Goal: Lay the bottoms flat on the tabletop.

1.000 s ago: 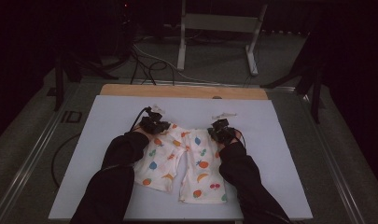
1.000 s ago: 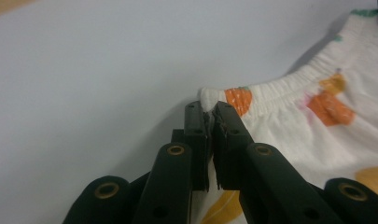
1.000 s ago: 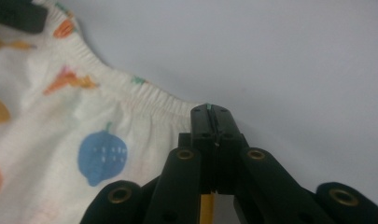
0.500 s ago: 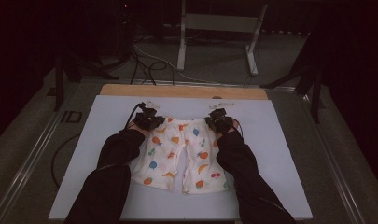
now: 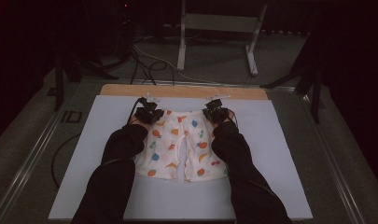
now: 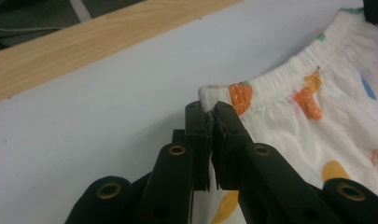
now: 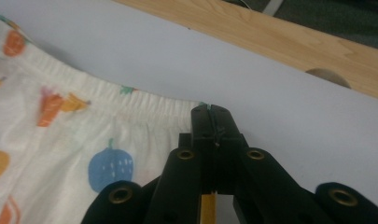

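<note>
- A pale grey mat is laid over a wooden table, whose bare far edge is seen as a light strip beyond the mat.
- The room around it is dark; a grey floor, black cables and a metal stand are seen past the table.
- White shorts with a fruit print are spread flat on the middle of the mat, waistband toward the far edge, legs toward the person.
- Two forearms in black sleeves are stretched forward from the bottom of the high view, one along each side of the shorts.
- The left gripper is held at the left corner of the waistband. In the left gripper view, its jaws are seen pressed together on a small fold of that corner.
- The right gripper is held at the right corner. In the right gripper view, its jaws are seen closed tight on the end of the waistband.
- Both grippers are pointed away from the person, low over the mat.
</note>
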Action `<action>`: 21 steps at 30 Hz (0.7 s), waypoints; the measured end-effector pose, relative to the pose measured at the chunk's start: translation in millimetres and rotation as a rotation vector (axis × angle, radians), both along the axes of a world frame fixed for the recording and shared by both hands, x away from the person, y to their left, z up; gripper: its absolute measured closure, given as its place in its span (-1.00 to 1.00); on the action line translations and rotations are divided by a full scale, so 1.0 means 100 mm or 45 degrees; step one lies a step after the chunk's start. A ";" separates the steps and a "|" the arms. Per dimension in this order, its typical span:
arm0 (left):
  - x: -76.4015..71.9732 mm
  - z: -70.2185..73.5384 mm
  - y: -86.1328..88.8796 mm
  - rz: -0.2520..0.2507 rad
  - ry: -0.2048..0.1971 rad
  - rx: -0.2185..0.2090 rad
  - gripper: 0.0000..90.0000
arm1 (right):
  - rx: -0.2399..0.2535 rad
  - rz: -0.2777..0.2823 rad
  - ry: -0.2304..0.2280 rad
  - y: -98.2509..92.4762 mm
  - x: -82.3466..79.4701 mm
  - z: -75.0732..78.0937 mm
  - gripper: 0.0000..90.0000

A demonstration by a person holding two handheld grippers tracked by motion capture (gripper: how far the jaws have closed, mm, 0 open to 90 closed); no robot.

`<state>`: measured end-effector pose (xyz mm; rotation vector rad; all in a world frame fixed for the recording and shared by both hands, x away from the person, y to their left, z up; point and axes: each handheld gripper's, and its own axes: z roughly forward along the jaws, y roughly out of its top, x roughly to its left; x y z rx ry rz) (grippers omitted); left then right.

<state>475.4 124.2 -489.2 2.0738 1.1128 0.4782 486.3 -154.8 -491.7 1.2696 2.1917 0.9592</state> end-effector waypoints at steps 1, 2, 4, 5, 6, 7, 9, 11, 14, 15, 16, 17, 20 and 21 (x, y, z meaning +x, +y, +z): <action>0.01 0.00 0.00 0.005 -0.003 0.004 0.91 | 0.005 -0.007 0.008 0.01 0.02 0.00 1.00; 0.01 0.00 0.00 0.003 -0.005 0.009 0.91 | 0.003 -0.012 0.005 0.01 0.03 -0.01 1.00; 0.02 -0.01 -0.01 0.008 -0.005 0.010 0.91 | -0.011 -0.013 -0.007 0.03 0.04 0.00 1.00; 0.02 -0.01 -0.02 0.008 -0.008 0.020 0.91 | -0.025 -0.010 -0.010 0.05 0.05 0.01 1.00; 0.03 -0.02 -0.02 0.016 -0.005 0.012 0.91 | -0.044 -0.011 -0.022 0.05 0.06 0.02 1.00; 0.03 -0.02 -0.02 0.023 -0.007 0.002 0.91 | -0.041 -0.014 -0.026 0.06 0.07 0.03 1.00; 0.04 -0.02 -0.03 0.036 -0.015 0.007 0.91 | -0.035 -0.028 -0.022 0.07 0.09 0.04 1.00; 0.06 -0.01 -0.02 0.053 -0.029 0.009 0.91 | -0.045 -0.022 -0.034 0.09 0.10 0.06 1.00; 0.08 0.02 -0.03 0.080 -0.057 0.008 0.86 | -0.075 -0.029 -0.039 0.12 0.12 0.06 0.98; 0.09 0.02 -0.04 0.093 -0.052 0.003 0.74 | -0.075 -0.040 -0.037 0.12 0.13 0.06 0.94; 0.10 0.02 -0.04 0.099 -0.035 -0.012 0.50 | -0.063 -0.056 -0.040 0.12 0.13 0.05 0.74; 0.10 0.02 -0.04 0.098 -0.020 -0.011 0.24 | -0.050 -0.069 -0.047 0.12 0.14 0.05 0.50; 0.08 0.04 -0.02 0.103 0.002 -0.048 -0.21 | -0.024 -0.059 -0.022 0.12 0.14 0.02 0.06; 0.08 0.06 -0.01 0.104 0.010 -0.056 -0.34 | -0.030 -0.060 -0.021 0.12 0.13 0.02 -0.02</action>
